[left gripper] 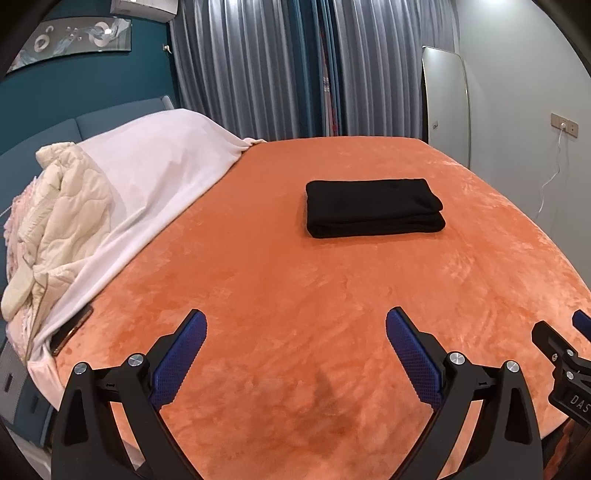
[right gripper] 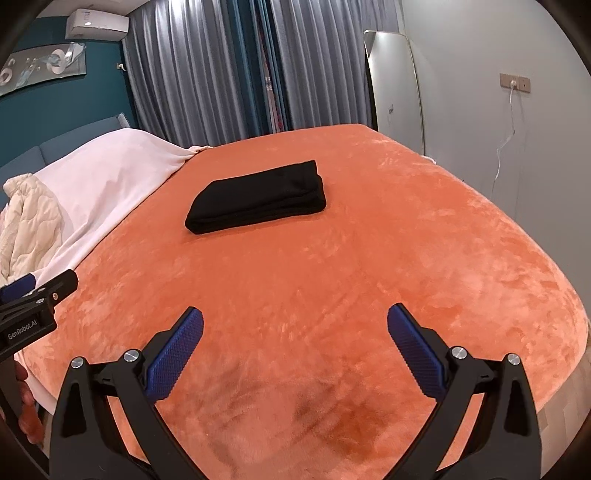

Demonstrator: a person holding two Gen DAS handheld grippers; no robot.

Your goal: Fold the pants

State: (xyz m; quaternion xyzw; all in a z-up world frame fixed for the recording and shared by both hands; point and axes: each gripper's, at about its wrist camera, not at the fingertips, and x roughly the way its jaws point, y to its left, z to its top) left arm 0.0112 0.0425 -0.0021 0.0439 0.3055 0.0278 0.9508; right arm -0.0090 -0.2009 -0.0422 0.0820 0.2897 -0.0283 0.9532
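One pair of black pants [left gripper: 373, 207] lies folded into a compact stack on the orange blanket [left gripper: 295, 280] of the bed, well apart from both tools, while the left gripper [left gripper: 295, 332] and right gripper [right gripper: 295, 328] hover above the blanket, fingers spread wide, holding and touching nothing.

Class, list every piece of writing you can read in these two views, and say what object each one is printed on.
"GenRobot.AI": on the left gripper body, seen in the right wrist view.
"DAS": cut off at the frame edge, on the right gripper body, seen in the left wrist view.
Air conditioner marking: too blurred to read.
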